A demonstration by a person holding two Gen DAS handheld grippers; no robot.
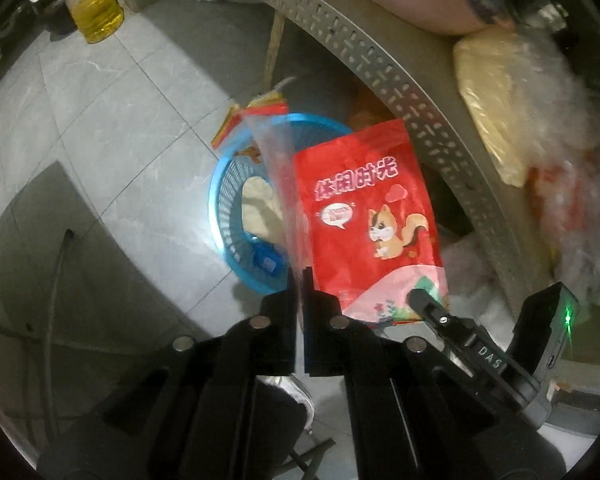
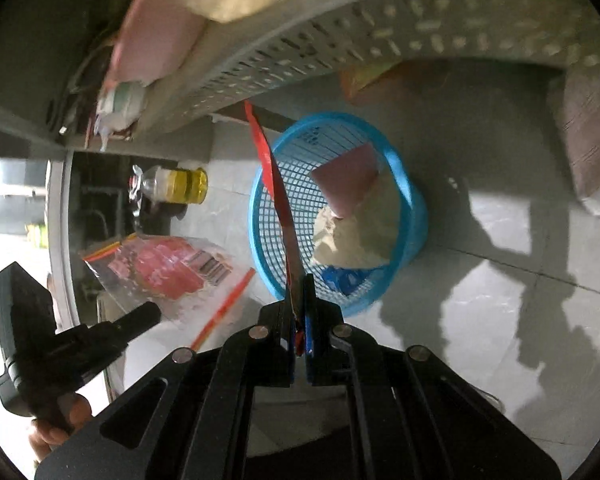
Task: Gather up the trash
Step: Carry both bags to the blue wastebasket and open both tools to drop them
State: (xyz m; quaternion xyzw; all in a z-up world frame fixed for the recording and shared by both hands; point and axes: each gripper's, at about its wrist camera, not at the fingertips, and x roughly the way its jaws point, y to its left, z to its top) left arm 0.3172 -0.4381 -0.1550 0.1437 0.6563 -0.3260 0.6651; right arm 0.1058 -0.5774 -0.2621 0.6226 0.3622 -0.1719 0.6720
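grey floor tiles (image 1: 112, 128) fill the left of the left wrist view, with a bottle of yellow oil (image 1: 94, 8) standing at the far upper left. in the middle sits a blue plastic basket (image 1: 228, 184) on the floor, already holding a pale crumpled wrapper (image 1: 260, 208) and something blue at the bottom. the left gripper (image 1: 300, 276) is pressed together on the edge of a clear plastic bag (image 1: 278, 160), which hangs over the basket. just to its right hangs a red snack bag (image 1: 364, 208) printed with a squirrel, pinched at its lower corner by the right gripper (image 1: 418, 296), whose fingers come in from the lower right. further right, a perforated grey shelf rail (image 1: 380, 68) curves across, with a yellowish packet (image 1: 496, 108) and blurred plastic wrap on the shelf.

in the right wrist view, the left gripper (image 2: 150, 312) shows at the lower left, gripped by a hand (image 2: 60, 420), its tips at the clear plastic bag (image 2: 168, 272), which has red-printed contents inside and a red zip strip. in the centre the right gripper (image 2: 299, 284) is closed tight on the red snack bag (image 2: 276, 184), seen edge-on as a thin red strip rising over the blue plastic basket (image 2: 412, 208). inside the basket lie a pink packet (image 2: 348, 180) and the pale crumpled wrapper (image 2: 356, 232). to the right, dark shadows cross the tiles.
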